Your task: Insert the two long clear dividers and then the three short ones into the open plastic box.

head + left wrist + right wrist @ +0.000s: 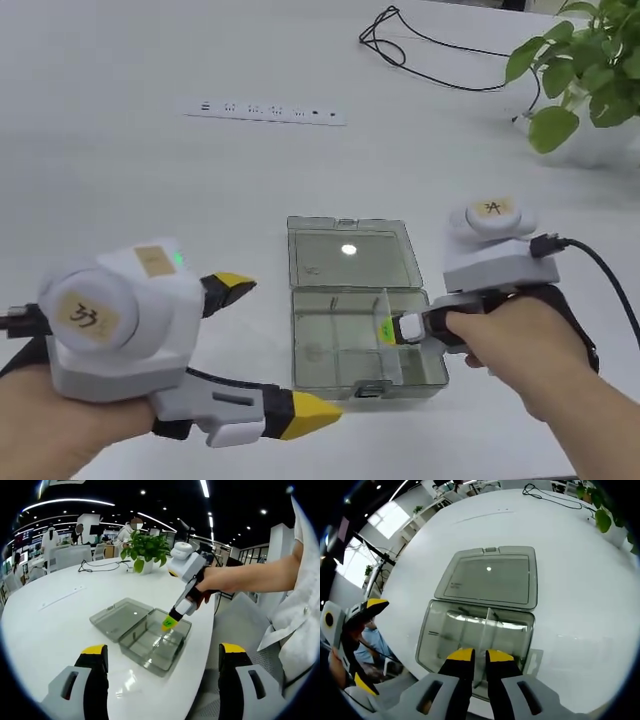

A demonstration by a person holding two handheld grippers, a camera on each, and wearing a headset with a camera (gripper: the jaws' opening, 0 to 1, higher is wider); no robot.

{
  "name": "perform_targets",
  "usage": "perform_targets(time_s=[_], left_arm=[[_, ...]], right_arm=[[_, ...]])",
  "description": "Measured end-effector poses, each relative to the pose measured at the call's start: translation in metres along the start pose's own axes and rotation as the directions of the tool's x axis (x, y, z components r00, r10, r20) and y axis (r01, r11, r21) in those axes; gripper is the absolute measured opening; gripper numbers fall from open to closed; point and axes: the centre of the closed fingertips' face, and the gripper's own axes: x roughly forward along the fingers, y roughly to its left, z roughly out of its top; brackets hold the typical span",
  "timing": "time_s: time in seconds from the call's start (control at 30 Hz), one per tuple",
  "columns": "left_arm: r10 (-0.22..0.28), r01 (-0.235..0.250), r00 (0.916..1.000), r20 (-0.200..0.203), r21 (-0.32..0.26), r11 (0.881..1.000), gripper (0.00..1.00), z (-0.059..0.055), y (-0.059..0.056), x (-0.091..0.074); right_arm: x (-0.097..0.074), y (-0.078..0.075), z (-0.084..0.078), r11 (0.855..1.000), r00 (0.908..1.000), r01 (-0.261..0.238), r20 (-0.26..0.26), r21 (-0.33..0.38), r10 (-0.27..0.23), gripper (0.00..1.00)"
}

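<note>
So, the clear plastic box [300, 340] sits open on the white table [150, 180], with its lid [350, 250] flopped flat on the far side and the tray part nearer the person. The right gripper [480, 655] is reaching down into the right half of the tray. Its yellow tips are squeezed almost together, and as far as I can make out they're pinching the top edge of a thin clear divider [394, 362] that stands upright, running front to back inside the box. The right hand [525, 345] is wrapped around the handle just beside the box's right wall. Another clear strip [335, 312] looks like it's standing across the tray on the left side of that one, though with see-through plastic on see-through plastic it's hard to be sure of the exact slot. The left gripper [275, 348] hangs off to the left of the box, not touching it, with its jaws spread wide and nothing between them. From its own camera, the box sits ahead between the two yellow tips. Further back on the table there's a white power strip [265, 110], a loop of black cable [440, 50] and a leafy green plant [585, 70] in the far right corner.
</note>
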Motion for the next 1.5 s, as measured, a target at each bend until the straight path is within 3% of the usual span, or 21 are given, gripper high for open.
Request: perform_targets(time_s=[0.37,0.5,0.63,0.77,0.87,0.93,1.2,1.27,1.37,1.43,1.5], left_arm=[[0.046,-0.047,0.9989,-0.01,-0.019,0.999,0.93,0.0,0.0,-0.006],[0.069,-0.07,0.9974,-0.017,-0.027,0.997,0.93,-0.001,0.001,-0.009],[0.089,-0.09,0.9956,-0.028,-0.034,0.995,0.93,-0.002,0.003,-0.011],[0.132,-0.135,0.9899,-0.051,-0.054,0.989,0.92,-0.007,0.008,-0.016],[0.168,-0.172,0.9835,-0.068,-0.063,0.983,0.91,-0.009,0.012,-0.02],[0.184,-0.19,0.9794,-0.083,-0.071,0.979,0.91,-0.012,0.013,-0.022],[0.254,-0.266,0.9599,-0.119,-0.1,0.959,0.9,-0.017,0.017,-0.03],[0.268,-0.283,0.9544,-0.133,-0.11,0.953,0.9,-0.021,0.018,-0.031],[0.285,-0.303,0.9478,-0.143,-0.127,0.944,0.88,-0.025,0.018,-0.031],[0.299,-0.32,0.9422,-0.151,-0.142,0.937,0.86,-0.029,0.019,-0.031],[0.312,-0.337,0.935,-0.169,-0.154,0.929,0.84,-0.036,0.02,-0.032]], right_arm=[[-0.01,0.006,0.001,0.997,0.9955,-0.07,0.061,-0.035,0.072,0.16],[-0.019,0.011,0.008,0.993,0.9884,-0.107,0.103,-0.053,0.112,0.18],[-0.029,0.009,0.014,0.989,0.9831,-0.109,0.137,-0.096,0.122,0.22],[-0.041,0.013,0.018,0.98,0.9727,-0.139,0.167,-0.14,0.161,0.26],[-0.05,0.015,0.021,0.97,0.9662,-0.131,0.193,-0.203,0.171,0.31],[-0.057,0.014,0.021,0.969,0.964,-0.135,0.198,-0.208,0.177,0.33],[-0.081,0.016,0.026,0.942,0.9425,-0.178,0.226,-0.285,0.246,0.46],[-0.088,0.018,0.028,0.926,0.9303,-0.192,0.239,-0.326,0.278,0.5],[-0.098,0.018,0.029,0.915,0.9164,-0.226,0.245,-0.335,0.317,0.53],[-0.103,0.014,0.03,0.91,0.9118,-0.238,0.245,-0.339,0.33,0.54],[-0.109,0.012,0.034,0.896,0.8969,-0.241,0.268,-0.372,0.352,0.54]])
